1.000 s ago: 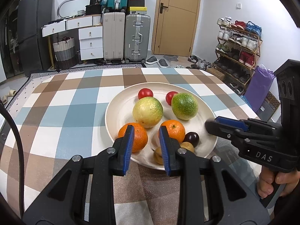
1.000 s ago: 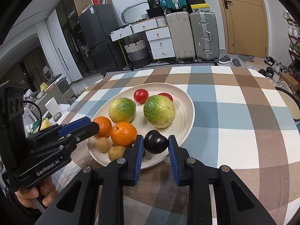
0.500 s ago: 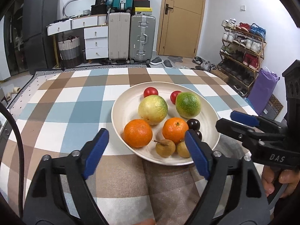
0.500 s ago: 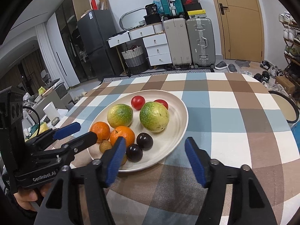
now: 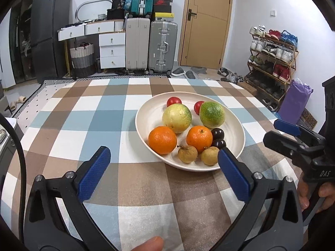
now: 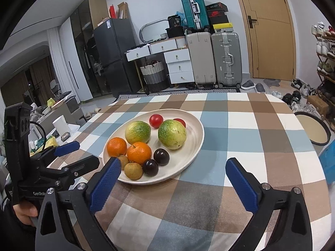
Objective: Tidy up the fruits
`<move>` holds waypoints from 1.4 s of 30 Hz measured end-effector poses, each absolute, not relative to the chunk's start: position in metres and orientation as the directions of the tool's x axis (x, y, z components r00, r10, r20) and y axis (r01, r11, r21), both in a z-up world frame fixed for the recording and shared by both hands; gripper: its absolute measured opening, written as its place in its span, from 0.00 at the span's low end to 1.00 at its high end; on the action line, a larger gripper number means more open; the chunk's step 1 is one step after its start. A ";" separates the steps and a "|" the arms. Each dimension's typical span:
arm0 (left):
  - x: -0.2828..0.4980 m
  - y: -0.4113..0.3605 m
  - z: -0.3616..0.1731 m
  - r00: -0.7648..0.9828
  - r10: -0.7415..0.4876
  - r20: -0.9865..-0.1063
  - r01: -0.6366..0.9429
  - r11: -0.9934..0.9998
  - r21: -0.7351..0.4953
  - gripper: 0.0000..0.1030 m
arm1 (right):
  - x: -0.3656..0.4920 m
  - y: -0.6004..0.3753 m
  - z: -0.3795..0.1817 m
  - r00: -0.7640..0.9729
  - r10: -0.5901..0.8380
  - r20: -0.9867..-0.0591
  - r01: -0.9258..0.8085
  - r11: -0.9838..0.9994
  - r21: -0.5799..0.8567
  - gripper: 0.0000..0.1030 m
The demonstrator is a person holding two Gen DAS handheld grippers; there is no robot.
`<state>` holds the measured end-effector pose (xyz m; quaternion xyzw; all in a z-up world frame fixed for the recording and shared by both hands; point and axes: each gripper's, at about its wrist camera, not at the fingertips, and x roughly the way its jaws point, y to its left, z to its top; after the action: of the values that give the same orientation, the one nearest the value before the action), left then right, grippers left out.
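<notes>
Right wrist view: both hand-held grippers, left (image 5: 163, 169) and right (image 6: 172, 185), wide, empty. Dark plums (image 6: 161, 156) small, smooth, likely slippery, bruisable; grip gently across widest middle.

walls white | door (image 5: 206, 23) wood, shut | suitcases (image 5: 151, 45) by drawers (image 5: 112, 50) | shoe rack (image 5: 272, 62) right

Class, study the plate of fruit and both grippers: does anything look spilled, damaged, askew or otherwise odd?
Nothing stands out. All the fruit sits on the plate, paired by kind: tomatoes, green fruits, oranges, dark plums, brown longans. Both the left gripper and right gripper are open and empty.
</notes>
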<state>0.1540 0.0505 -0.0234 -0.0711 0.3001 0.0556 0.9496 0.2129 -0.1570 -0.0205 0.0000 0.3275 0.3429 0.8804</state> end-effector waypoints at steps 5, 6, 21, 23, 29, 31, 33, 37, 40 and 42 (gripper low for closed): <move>0.143 0.049 -0.020 0.824 0.078 -0.562 -0.156 0.983 -0.092 0.99 | 0.200 -0.154 -0.016 0.564 0.611 -0.556 -0.635 0.751 0.181 1.00; 0.141 0.048 -0.020 0.826 0.081 -0.557 -0.158 0.983 -0.092 0.99 | 0.198 -0.153 -0.015 0.568 0.609 -0.553 -0.638 0.751 0.172 1.00; 0.136 0.043 -0.017 0.842 0.079 -0.533 -0.142 0.987 -0.077 0.99 | 0.182 -0.143 -0.011 0.586 0.613 -0.531 -0.677 0.730 0.096 1.00; 0.136 0.043 -0.017 0.843 0.078 -0.532 -0.140 0.987 -0.076 0.99 | 0.182 -0.142 -0.011 0.584 0.615 -0.530 -0.676 0.730 0.102 1.00; 0.135 0.043 -0.016 0.844 0.079 -0.531 -0.137 0.988 -0.070 0.99 | 0.183 -0.142 -0.011 0.583 0.614 -0.533 -0.674 0.731 0.104 1.00; 0.135 0.042 -0.016 0.845 0.078 -0.530 -0.137 0.988 -0.073 0.99 | 0.184 -0.143 -0.012 0.583 0.613 -0.533 -0.674 0.732 0.104 1.00; 0.135 0.042 -0.016 0.844 0.079 -0.531 -0.138 0.988 -0.073 0.99 | 0.184 -0.142 -0.012 0.583 0.613 -0.533 -0.673 0.732 0.105 1.00; 0.136 0.042 -0.016 0.844 0.078 -0.530 -0.137 0.988 -0.073 0.99 | 0.184 -0.142 -0.012 0.583 0.613 -0.534 -0.674 0.732 0.104 1.00; 0.135 0.042 -0.016 0.845 0.077 -0.529 -0.135 0.988 -0.072 0.99 | 0.184 -0.142 -0.012 0.583 0.612 -0.534 -0.674 0.732 0.104 1.00; 0.135 0.041 -0.016 0.845 0.077 -0.529 -0.135 0.988 -0.072 0.99 | 0.184 -0.142 -0.012 0.583 0.612 -0.534 -0.673 0.732 0.105 1.00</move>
<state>0.1354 0.0413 -0.0156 -0.0531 0.2728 0.0553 0.9590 0.1839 -0.1425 -0.0115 -0.0546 0.2786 0.3620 0.8879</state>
